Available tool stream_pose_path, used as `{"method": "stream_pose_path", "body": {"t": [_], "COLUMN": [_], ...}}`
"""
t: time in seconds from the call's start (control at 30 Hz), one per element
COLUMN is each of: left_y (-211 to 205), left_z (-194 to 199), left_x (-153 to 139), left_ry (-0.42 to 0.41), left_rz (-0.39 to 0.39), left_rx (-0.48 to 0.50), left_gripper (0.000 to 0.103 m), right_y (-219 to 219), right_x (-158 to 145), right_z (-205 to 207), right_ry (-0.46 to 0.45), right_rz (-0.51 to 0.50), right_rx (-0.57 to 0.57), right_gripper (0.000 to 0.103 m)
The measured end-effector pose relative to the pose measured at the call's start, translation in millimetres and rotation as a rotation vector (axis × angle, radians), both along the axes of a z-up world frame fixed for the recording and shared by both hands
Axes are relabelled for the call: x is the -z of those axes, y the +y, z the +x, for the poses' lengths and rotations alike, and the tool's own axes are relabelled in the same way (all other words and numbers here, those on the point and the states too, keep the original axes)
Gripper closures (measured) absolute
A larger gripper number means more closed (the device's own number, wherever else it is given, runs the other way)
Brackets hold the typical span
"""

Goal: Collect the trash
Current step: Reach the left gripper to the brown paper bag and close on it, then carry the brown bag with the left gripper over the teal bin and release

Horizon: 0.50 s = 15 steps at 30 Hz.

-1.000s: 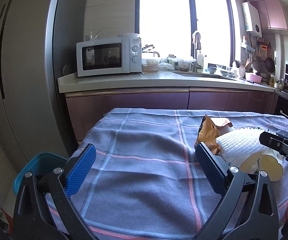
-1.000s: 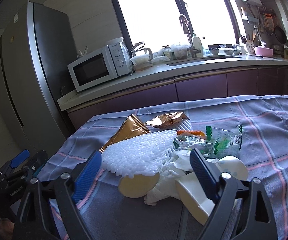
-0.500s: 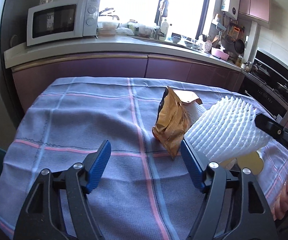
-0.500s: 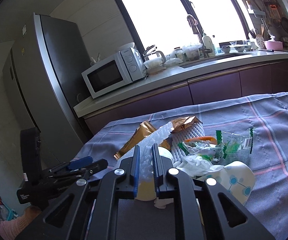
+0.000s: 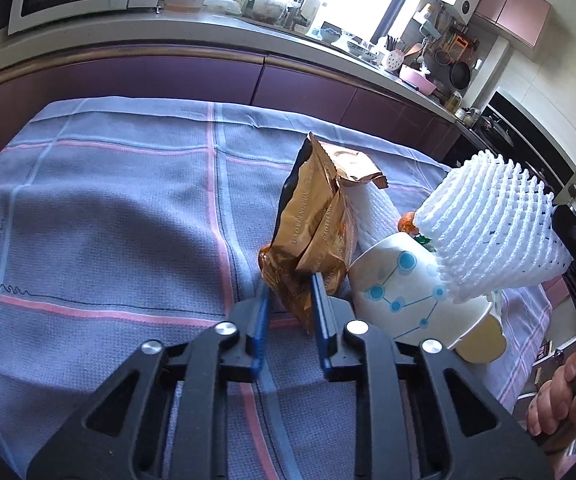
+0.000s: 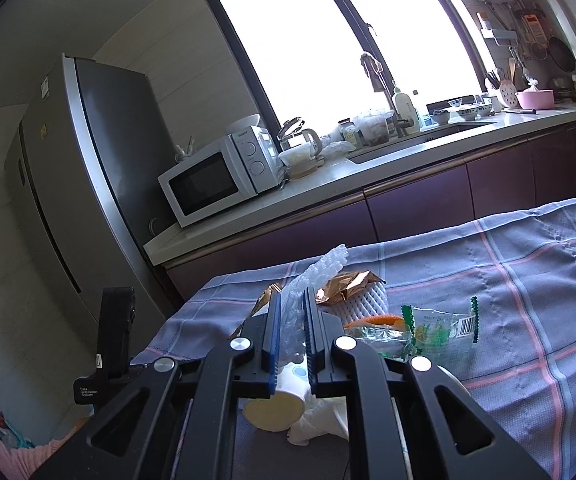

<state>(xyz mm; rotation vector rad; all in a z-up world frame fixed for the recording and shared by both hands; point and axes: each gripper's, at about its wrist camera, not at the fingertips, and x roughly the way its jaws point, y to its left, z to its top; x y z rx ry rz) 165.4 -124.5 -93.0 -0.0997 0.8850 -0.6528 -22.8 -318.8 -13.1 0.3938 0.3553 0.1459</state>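
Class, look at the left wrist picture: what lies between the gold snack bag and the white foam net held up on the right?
In the left wrist view, a paper cup with blue dots lies on its side between the gold snack bag and the white foam net.

A white microwave (image 6: 217, 179) sits on the kitchen counter (image 6: 368, 168) beside a tall grey refrigerator (image 6: 83, 184), with a pink bowl (image 6: 534, 98) farther along and a checked blue cloth (image 5: 107, 216) covering the tabletop.
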Motion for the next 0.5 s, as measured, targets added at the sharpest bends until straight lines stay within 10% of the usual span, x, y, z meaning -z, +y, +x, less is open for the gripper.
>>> {"method": "stream_pose_path", "body": {"t": [0.5], "left_y": [65], "left_z": [-39], "left_x": [-54], "left_ry": [-0.120], "left_rz": [-0.070], "left_rx": [-0.084], "left_gripper": [0.101], "right_y": [38], "right_x": [-12], "right_z": [17], "right_ry": [-0.022], "right_rz": [-0.011], "right_rx": [-0.111], "right_gripper": [0.093]}}
